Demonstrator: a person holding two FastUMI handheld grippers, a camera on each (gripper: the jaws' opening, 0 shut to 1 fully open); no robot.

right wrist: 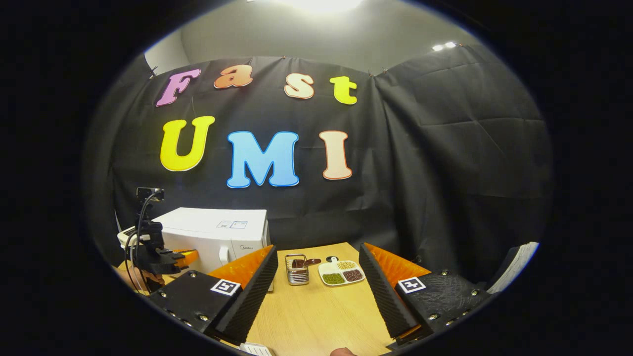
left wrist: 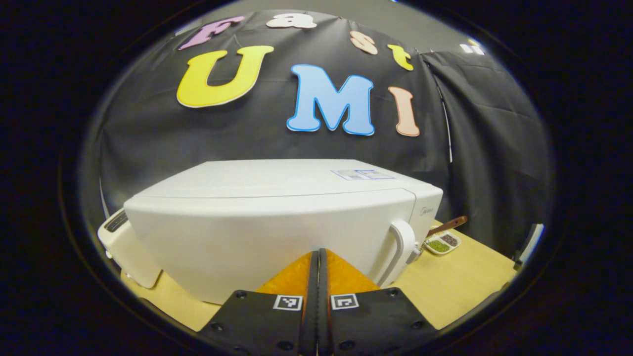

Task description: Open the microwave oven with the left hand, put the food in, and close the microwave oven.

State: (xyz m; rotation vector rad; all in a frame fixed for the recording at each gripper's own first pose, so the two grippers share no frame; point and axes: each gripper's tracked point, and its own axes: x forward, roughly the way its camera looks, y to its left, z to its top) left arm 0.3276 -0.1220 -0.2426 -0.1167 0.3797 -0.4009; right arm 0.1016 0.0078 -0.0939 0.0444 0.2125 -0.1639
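Ribbed orange fingers (right wrist: 257,277), glossy microwave oven (left wrist: 277,217)

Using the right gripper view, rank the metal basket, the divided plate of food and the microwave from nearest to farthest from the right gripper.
1. Metal basket: on the table ahead, just left of centre between the open fingers of the right gripper.
2. Divided plate: beside the basket, to its right; too close to call between these two.
3. Microwave: farther back on the left, door closed.
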